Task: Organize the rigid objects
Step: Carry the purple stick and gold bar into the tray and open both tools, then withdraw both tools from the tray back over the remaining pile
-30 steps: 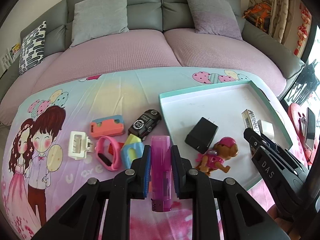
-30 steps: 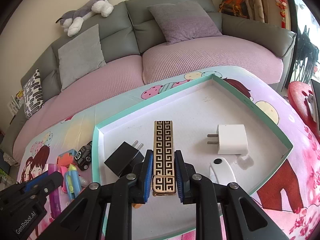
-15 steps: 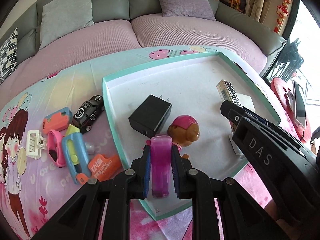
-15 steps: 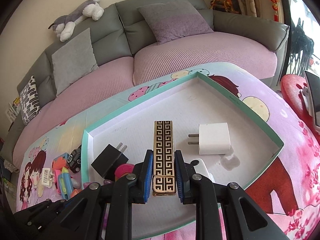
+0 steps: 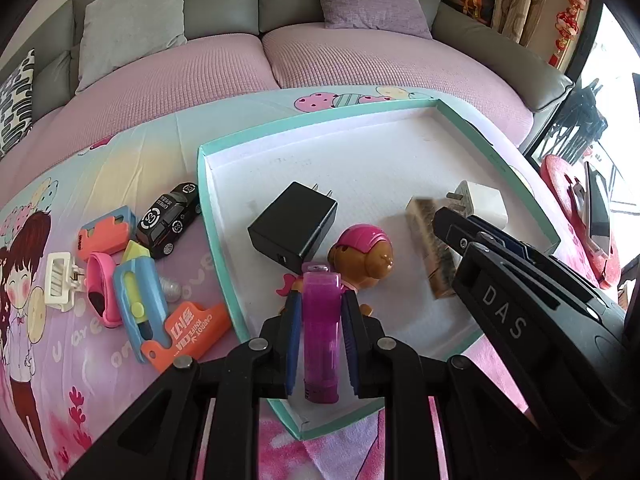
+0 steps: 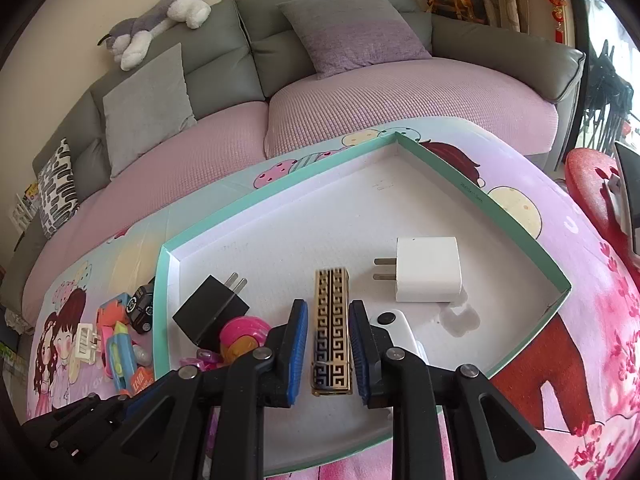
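Note:
My left gripper (image 5: 320,298) is shut on a purple lighter (image 5: 320,332), held above the near part of the teal-rimmed white tray (image 5: 202,184). Just beyond it in the tray lie a toy puppy with a pink cap (image 5: 364,252) and a black charger (image 5: 294,224). My right gripper (image 6: 328,308) stands over the tray (image 6: 160,280) with its pads slightly apart. A gold patterned box (image 6: 332,332) sits between and below them with a thin gap on each side. The left wrist view shows this box (image 5: 430,252) blurred. A white charger (image 6: 428,268) lies to the right.
On the cartoon cloth left of the tray lie a toy car (image 5: 170,216), an orange knife (image 5: 188,332), a blue cutter (image 5: 136,304), a pink watch (image 5: 100,288) and a white clip (image 5: 60,280). A white object (image 6: 394,322) lies under my right finger. A sofa (image 5: 360,60) stands behind.
My left gripper carried the purple lighter right from the loose items to over the tray, then held still. The gold box now sits lower and smaller between the right pads.

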Motion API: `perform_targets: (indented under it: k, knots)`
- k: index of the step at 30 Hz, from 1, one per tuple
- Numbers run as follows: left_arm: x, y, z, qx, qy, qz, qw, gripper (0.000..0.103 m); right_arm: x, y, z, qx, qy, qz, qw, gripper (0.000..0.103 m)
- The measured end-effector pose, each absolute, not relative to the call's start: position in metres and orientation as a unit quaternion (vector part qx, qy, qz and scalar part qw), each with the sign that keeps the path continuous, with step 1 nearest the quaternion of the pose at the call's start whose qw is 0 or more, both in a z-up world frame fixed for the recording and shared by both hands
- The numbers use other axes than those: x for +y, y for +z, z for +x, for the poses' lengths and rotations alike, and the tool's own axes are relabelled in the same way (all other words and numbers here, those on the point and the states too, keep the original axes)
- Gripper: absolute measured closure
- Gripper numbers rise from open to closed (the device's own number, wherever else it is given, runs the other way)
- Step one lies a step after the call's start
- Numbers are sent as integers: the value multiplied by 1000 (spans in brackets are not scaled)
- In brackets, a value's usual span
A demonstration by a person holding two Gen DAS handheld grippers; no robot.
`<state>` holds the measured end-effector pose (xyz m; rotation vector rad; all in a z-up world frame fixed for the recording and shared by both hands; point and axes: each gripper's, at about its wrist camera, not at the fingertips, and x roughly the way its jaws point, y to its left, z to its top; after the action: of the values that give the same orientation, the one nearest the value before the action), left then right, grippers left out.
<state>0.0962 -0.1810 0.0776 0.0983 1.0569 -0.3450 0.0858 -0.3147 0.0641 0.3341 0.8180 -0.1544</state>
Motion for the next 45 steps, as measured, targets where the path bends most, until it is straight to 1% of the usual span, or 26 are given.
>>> perform_targets:
  k: [8,9,10,11,12,13,15,16,17,24,34,36,38,40,42,44,45]
  knots:
    - [-179,80,96,502,-160,42,849,79,-315,66,85,392,-74,160,903,79]
    - [-178,81,96,501,-160,43,849,77,-314,66,85,392,-74,159,903,79]
    - [-177,82,95,500,-158,42,850,70,-314,66,85,391,-74,159,904,79]
    - [-176,83,95,499,-157,41,851,66,-314,67,84,390,-75,158,904,79]
    - [-174,85,95,497,-154,39,853,58,-314,67,84,388,-74,159,905,79]
    - [-173,86,95,495,-149,40,855,52,-314,69,83,385,-73,160,906,76]
    - [-170,89,95,490,-141,40,859,45,-314,72,82,376,-76,160,909,64]
    - [-168,90,95,488,-139,38,861,41,-314,74,81,371,-77,160,911,53]
    - [-167,91,95,487,-137,34,862,40,-314,75,80,367,-77,160,913,49]
    - [-148,93,100,487,-119,7,865,38,-314,78,79,359,-85,159,916,48]
    - [-98,86,109,495,-50,-45,866,38,-312,73,82,371,-84,154,912,38]
    - [-91,83,111,497,-39,-52,865,37,-311,72,83,373,-87,148,912,32]
    - [-85,81,113,500,-31,-59,864,36,-308,72,84,373,-92,137,913,19]
    - [-81,80,114,501,-26,-65,863,26,-306,72,84,374,-94,128,914,16]
    - [-78,79,114,500,-22,-69,863,26,-304,71,85,375,-93,123,914,14]
    - [-76,79,114,501,-22,-72,862,25,-302,71,86,377,-91,121,914,7]
    - [-75,78,114,502,-22,-74,861,25,-301,71,86,377,-91,120,914,6]
